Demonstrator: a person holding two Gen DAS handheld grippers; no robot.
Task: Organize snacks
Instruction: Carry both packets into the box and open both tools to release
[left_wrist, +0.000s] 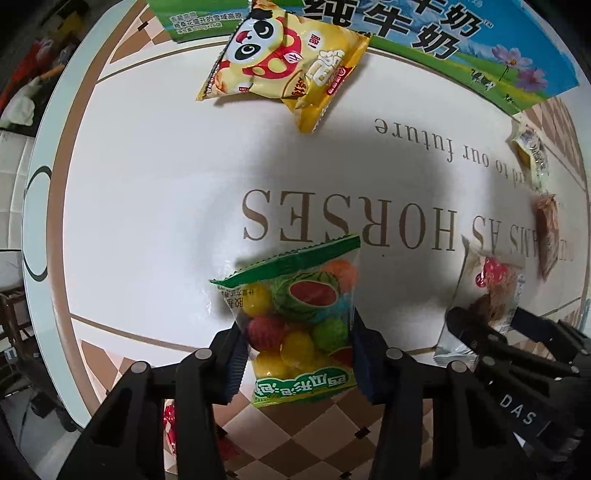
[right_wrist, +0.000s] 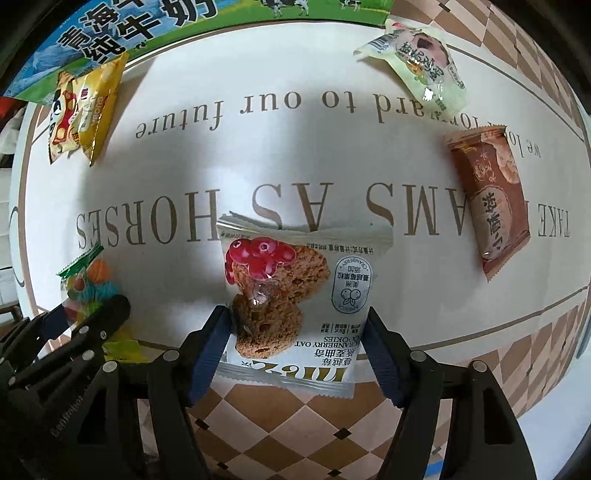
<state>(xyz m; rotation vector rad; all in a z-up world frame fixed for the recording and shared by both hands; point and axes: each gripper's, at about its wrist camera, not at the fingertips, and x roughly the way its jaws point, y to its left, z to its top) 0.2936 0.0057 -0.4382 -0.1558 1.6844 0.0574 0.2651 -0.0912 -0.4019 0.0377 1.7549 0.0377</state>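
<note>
The left gripper (left_wrist: 297, 354) is clamped on a bubble-gum packet (left_wrist: 299, 325), both blue ribbed pads pressed against its side edges. The packet is clear-fronted with green sealed ends; yellow, red, green and orange gum balls and a printed watermelon slice are seen through it. It is held above the near part of the table mat (left_wrist: 155, 192).

The right gripper (right_wrist: 297, 347) is clamped on a cranberry oat cookie packet (right_wrist: 303, 302), its pads touching the packet's two sides. The packet is white, printed with red cranberries, brown cookies and the words "CRANBERRY OAT COOKIES"; its far sealed end is crimped.

The two grippers are side by side, each visible at the edge of the other's view.

On the white mat, lettered "AS HORSES", three other snacks are noted: a yellow panda-print snack bag (left_wrist: 280, 62) touching the milk carton box (left_wrist: 480, 48) at the far edge, a pale green wrapped snack (right_wrist: 417, 62) far right, and a brown cracker packet (right_wrist: 491, 199) nearer, well apart from it.
</note>
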